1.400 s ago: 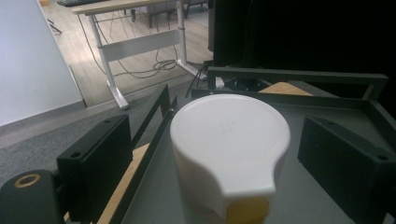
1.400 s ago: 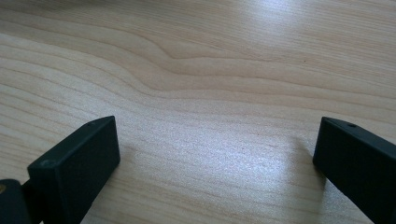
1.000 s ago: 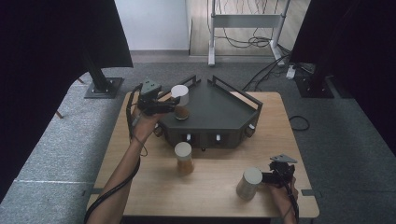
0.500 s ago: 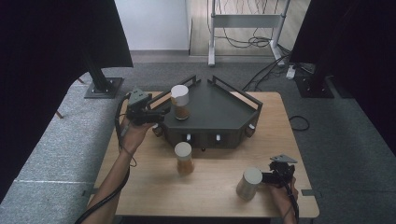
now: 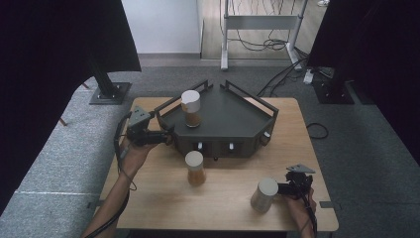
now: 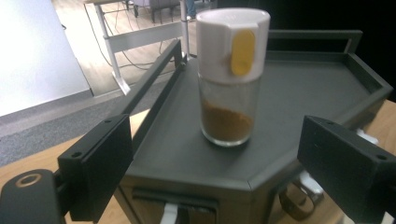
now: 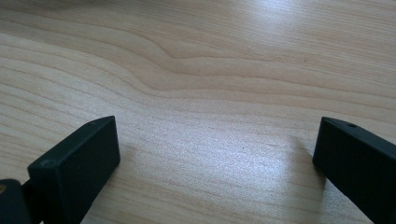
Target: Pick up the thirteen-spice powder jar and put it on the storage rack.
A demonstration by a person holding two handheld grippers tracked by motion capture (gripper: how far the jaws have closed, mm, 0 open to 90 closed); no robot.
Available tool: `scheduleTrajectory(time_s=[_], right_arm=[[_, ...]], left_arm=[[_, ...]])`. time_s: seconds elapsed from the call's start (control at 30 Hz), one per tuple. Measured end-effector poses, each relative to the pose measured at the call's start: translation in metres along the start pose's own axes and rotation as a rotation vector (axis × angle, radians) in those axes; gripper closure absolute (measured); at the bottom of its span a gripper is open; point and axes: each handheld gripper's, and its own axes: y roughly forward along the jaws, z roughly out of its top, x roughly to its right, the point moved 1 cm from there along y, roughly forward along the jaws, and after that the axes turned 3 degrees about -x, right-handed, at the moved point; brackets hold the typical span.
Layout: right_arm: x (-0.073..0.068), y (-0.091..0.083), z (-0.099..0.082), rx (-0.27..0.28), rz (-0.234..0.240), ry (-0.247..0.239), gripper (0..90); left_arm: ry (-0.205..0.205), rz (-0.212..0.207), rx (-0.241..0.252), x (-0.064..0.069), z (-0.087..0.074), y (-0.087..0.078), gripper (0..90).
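Left tongs (image 5: 171, 135): held level at centre left, open, aimed at spice jar (image 5: 190, 108) on dark tray (image 5: 237, 124). Right tongs (image 5: 282, 188): lower right, open, beside a second jar (image 5: 264, 195) on table (image 5: 223, 203).

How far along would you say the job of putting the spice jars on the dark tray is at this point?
Done: one spice jar stands upright on the dark tray. In hand: nothing is gripped; the left gripper is open beside the tray, and the right gripper is open beside the jar near the front edge. Left: that jar and the middle jar stand on the wooden table.
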Motion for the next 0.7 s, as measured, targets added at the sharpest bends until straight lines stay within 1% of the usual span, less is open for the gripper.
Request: scheduleTrajectory(time_s=[0.47, 0.7], right_arm=[[0.000, 0.000, 0.000, 0.000, 0.000, -0.002, 0.0], [0.000, 0.000, 0.000, -0.001, 0.000, -0.002, 0.0]], left_arm=[[-0.043, -0.001, -0.030, 0.001, -0.038, -0.016, 10.3], [-0.051, -0.004, -0.039, 0.003, -0.057, -0.022, 10.3]])
